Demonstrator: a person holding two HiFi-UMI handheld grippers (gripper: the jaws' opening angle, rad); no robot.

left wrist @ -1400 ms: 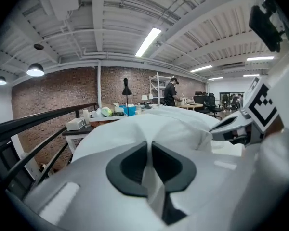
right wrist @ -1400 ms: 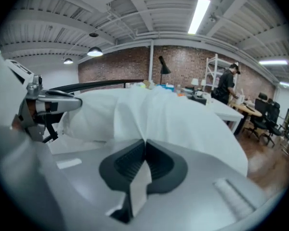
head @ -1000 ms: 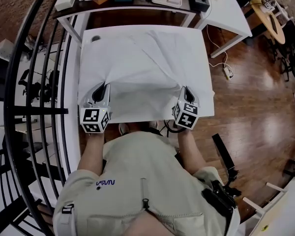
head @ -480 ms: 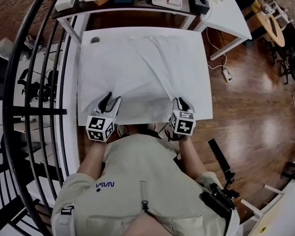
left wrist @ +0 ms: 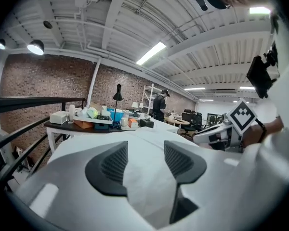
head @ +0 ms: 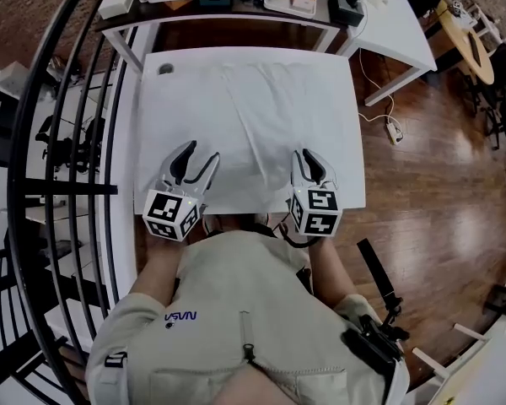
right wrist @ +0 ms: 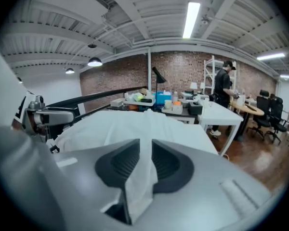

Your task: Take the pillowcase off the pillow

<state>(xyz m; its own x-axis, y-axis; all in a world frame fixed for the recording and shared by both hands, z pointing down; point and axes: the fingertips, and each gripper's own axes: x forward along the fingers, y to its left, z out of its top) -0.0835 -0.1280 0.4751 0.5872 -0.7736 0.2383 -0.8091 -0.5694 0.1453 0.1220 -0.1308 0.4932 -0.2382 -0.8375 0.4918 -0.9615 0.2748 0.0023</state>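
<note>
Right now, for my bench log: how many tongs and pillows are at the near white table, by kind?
Tongs: 2 (left tongs, right tongs)
Pillow: 1
Total: 3

The head camera looked steeply down from above the person onto the white pillowcase (head: 253, 112) spread over the table (head: 150, 83). Each gripper camera rode low and close behind its own jaws, facing across that cloth toward the cluttered desk (head: 211, 17) and the brick wall (left wrist: 48, 81). The left gripper (head: 194, 160) view caught the right gripper (head: 310, 165) at its right edge, and the right gripper view caught the left one at its left.
</note>
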